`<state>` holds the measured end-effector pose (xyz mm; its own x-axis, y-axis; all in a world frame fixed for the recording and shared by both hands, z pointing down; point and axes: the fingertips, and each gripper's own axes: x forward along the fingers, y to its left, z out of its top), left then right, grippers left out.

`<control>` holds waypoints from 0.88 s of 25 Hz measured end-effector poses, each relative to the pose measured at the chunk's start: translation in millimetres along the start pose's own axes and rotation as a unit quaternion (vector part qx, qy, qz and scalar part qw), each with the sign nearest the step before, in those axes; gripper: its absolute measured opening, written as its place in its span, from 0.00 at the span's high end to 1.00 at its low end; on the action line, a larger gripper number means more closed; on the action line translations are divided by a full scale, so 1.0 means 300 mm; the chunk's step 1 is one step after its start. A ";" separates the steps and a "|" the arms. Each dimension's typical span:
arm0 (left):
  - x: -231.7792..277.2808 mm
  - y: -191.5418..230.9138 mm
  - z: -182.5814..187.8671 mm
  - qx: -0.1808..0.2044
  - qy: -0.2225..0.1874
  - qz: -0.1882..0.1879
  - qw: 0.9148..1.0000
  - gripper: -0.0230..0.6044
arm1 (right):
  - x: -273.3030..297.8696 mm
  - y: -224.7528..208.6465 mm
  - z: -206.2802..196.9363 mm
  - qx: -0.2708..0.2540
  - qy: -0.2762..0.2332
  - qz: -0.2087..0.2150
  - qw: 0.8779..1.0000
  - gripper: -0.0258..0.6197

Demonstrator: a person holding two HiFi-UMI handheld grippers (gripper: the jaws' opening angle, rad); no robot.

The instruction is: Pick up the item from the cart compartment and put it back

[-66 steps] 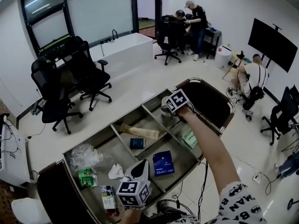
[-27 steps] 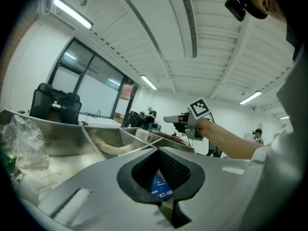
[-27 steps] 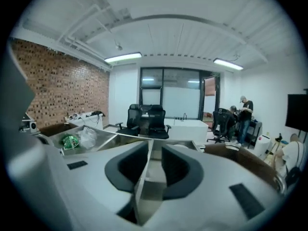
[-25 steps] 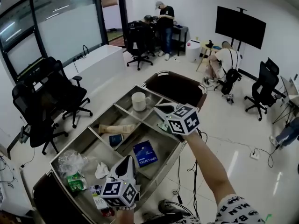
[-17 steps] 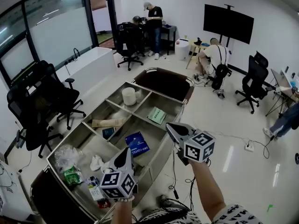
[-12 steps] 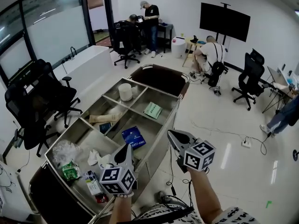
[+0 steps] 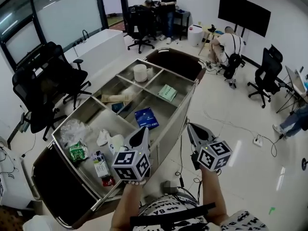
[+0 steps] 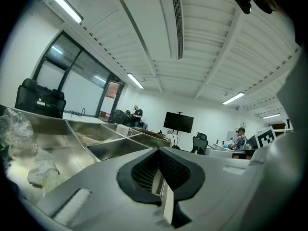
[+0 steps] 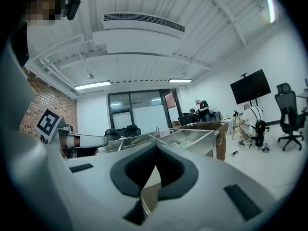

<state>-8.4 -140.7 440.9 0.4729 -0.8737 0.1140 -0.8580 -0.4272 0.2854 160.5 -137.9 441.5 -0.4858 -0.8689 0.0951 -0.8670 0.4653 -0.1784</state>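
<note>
Left claw (image 7: 143,131) and right claw (image 7: 191,127) are both pressed together on nothing; the left hangs at the near rim of the cart (image 7: 190,87), the right just off its side; the blue coffee box (image 7: 147,118), probably the task's thing, lies flat in a middle compartment, well ahead of both; it is probably light, stiff card and slick, best pinched across one edge.
</note>
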 end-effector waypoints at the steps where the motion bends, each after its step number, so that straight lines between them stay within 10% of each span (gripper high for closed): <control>1: -0.003 -0.001 0.003 0.001 -0.001 0.000 1.000 0.97 | -0.004 0.005 0.000 -0.001 0.001 0.001 1.000 0.96; 22: -0.031 -0.007 0.017 0.003 -0.002 0.002 1.000 0.97 | 0.009 0.071 0.017 -0.022 0.009 0.019 1.000 0.96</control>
